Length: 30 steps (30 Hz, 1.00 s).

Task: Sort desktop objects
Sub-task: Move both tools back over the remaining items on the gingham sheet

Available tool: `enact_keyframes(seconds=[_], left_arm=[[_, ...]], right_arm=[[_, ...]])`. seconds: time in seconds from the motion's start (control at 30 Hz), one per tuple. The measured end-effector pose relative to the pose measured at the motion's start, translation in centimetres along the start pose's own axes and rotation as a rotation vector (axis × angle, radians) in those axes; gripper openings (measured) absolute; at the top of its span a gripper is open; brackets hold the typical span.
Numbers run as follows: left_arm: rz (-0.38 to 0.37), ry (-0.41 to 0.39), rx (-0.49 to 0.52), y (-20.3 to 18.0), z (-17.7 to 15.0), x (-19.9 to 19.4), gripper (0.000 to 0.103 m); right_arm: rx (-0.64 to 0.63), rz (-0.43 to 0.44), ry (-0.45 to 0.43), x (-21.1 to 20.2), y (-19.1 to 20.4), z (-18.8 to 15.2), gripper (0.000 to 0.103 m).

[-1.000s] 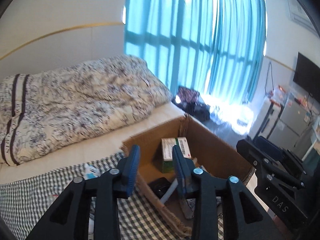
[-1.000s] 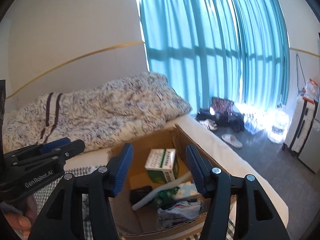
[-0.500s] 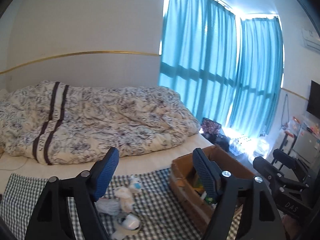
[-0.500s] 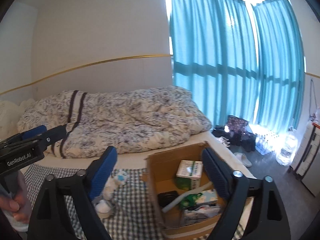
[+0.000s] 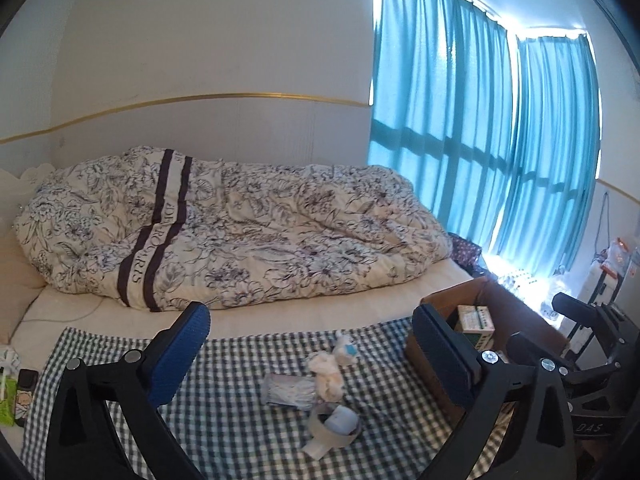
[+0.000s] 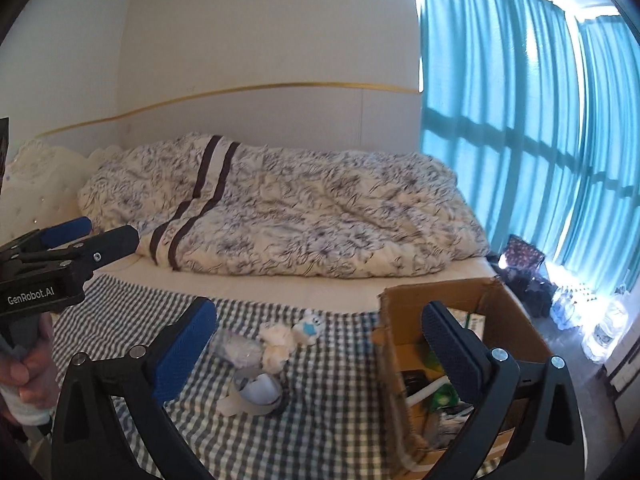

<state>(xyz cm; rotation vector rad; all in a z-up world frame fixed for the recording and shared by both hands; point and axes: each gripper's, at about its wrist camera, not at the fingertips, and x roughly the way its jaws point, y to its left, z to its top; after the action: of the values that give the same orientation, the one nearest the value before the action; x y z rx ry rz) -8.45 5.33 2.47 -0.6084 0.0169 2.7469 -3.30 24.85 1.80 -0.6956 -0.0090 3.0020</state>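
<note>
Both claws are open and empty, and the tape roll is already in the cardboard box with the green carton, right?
Not quite. The tape roll lies on the checked cloth, outside the cardboard box, as both wrist views show. The rest holds.

cardboard box (image 6: 400,344) contents partly hidden, blurred

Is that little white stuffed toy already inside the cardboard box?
No, the white stuffed toy lies on the checkered cloth, apart from the cardboard box to its right.
</note>
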Motion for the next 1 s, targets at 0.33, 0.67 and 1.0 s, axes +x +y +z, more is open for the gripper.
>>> enact_keyframes(seconds=[0.33, 0.67, 1.0], left_arm=[[0.037, 0.061, -0.013, 3.3, -1.7, 2.7, 0.103], [0.053, 0.140, -0.014, 4.5, -3.8, 6.5, 0.103], [0.063, 0.243, -0.017, 5.6, -6.7, 11.1, 0.103]], right_arm=[[0.039, 0.049, 0.064, 3.4, 0.8, -1.5, 0.103], [-0.048, 0.096, 0.156, 7.8, 2.4, -4.9, 0.103], [-0.193, 0.241, 0.274, 11.0, 5.7, -8.8, 0.103]])
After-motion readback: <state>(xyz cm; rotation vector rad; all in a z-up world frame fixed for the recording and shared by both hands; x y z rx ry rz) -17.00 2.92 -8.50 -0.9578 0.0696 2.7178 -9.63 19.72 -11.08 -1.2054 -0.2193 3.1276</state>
